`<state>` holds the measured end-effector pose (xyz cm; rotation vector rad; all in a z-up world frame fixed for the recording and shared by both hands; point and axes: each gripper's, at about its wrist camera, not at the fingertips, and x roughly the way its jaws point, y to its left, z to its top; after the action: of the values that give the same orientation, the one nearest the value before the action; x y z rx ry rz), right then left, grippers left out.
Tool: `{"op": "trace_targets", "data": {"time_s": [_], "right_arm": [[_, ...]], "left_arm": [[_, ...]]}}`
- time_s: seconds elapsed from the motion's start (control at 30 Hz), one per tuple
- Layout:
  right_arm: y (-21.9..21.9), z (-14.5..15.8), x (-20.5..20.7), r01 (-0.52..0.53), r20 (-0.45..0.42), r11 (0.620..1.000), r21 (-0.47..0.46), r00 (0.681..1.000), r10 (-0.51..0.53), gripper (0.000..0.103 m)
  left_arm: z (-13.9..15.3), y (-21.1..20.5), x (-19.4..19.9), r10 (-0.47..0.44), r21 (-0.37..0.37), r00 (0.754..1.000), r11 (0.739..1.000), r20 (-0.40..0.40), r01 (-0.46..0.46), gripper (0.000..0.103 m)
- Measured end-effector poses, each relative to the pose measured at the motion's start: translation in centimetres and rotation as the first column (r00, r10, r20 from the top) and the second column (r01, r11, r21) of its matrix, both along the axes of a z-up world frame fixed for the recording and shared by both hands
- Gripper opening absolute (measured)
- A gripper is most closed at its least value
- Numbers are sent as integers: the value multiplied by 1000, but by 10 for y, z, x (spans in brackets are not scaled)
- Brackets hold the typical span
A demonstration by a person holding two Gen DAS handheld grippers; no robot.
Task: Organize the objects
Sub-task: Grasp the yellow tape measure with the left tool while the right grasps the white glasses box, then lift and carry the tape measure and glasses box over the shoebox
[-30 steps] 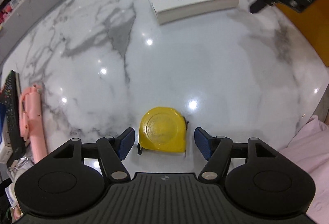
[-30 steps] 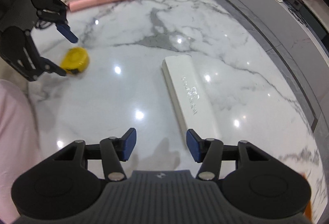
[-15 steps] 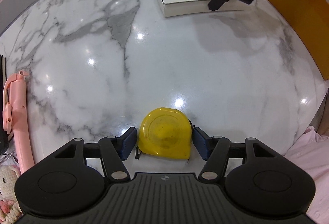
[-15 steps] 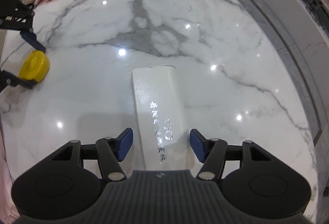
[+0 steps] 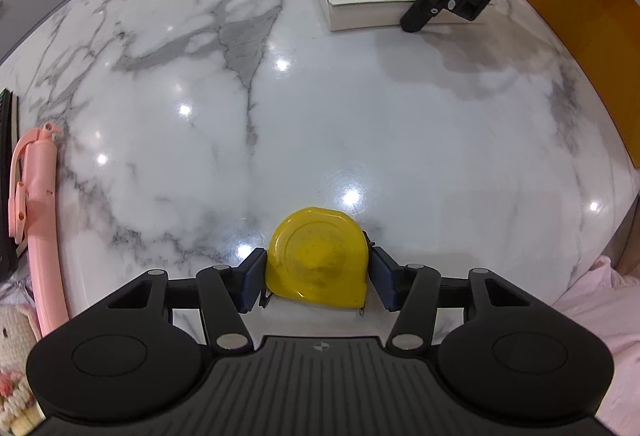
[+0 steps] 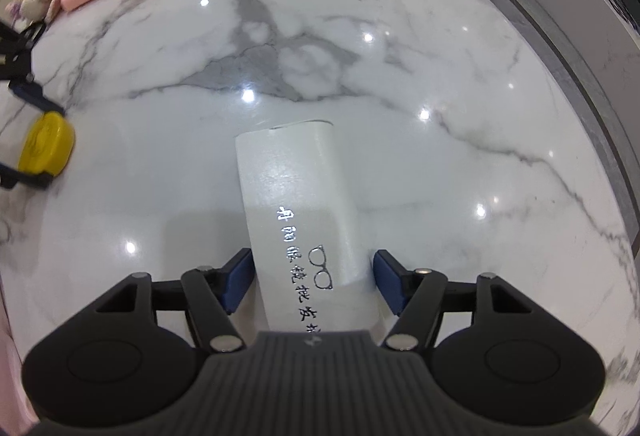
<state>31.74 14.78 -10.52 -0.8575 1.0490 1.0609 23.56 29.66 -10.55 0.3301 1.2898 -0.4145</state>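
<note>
Jaws of the left gripper (image 5: 318, 278) clamp the tape (image 5: 318, 256) for lifting, while the right gripper (image 6: 314, 282), jaws apart, straddles the box (image 6: 298, 203).

The left gripper (image 5: 318, 278) sits low over the marble, its blue pads (image 5: 251, 282) pressed against both sides of a yellow tape measure (image 5: 318, 260). The right gripper (image 6: 314, 282) is angled down over a white box (image 6: 298, 203), its fingers (image 6: 238, 278) spread on either side with small gaps showing.
</note>
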Motion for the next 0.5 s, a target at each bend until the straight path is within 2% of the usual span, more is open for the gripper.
{"op": "trace_targets", "data": {"time_s": [0.13, 0.27, 0.5], "right_arm": [[0, 0, -7, 25, 13, 1000, -1, 1000, -25, 65], [-4, 3, -21, 28, 37, 999, 16, 999, -28, 64], [-19, 39, -54, -13, 106, 997, 77, 994, 5, 64]], "left_arm": [[3, 0, -5, 44, 3, 998, 999, 35, -44, 63], [18, -2, -10, 88, -42, 992, 996, 92, -85, 63], [54, -29, -21, 73, -63, 981, 996, 177, -63, 63]]}}
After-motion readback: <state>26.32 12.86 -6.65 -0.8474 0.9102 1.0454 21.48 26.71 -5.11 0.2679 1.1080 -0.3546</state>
